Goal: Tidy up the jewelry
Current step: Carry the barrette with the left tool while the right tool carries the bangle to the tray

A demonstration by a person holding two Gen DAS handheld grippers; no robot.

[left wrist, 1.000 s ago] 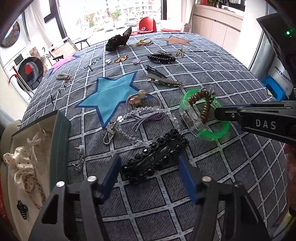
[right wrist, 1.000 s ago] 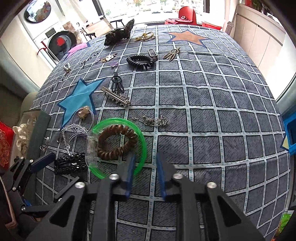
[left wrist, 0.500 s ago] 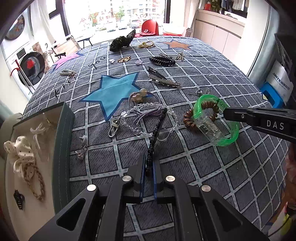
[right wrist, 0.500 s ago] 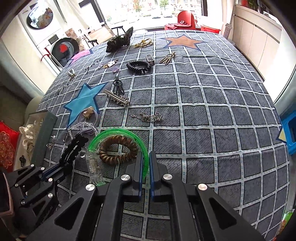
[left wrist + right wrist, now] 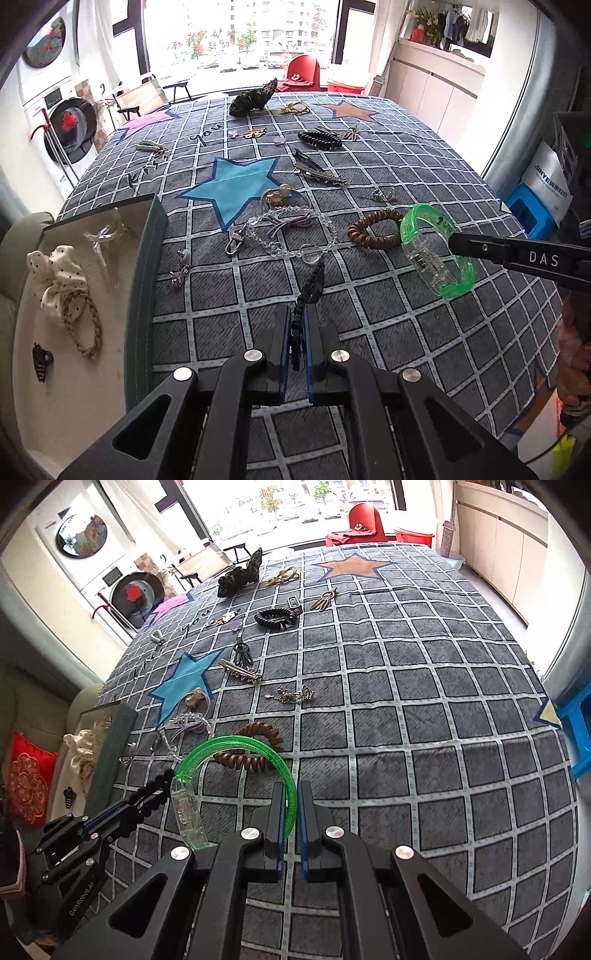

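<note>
Left tool [image 5: 295, 332] pinches the black hair clip [image 5: 312, 282] (raised off the cloth); right tool [image 5: 291, 805] clamps the green bangle [image 5: 236, 744].

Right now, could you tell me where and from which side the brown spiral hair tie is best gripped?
Grip the brown spiral hair tie across its near coil, coming down from above. It lies flat on the bedspread, so one tool finger can likely drop inside the loop and one outside. The far side looks freer, since the green bangle held in the right tool arches over its near edge.
</note>
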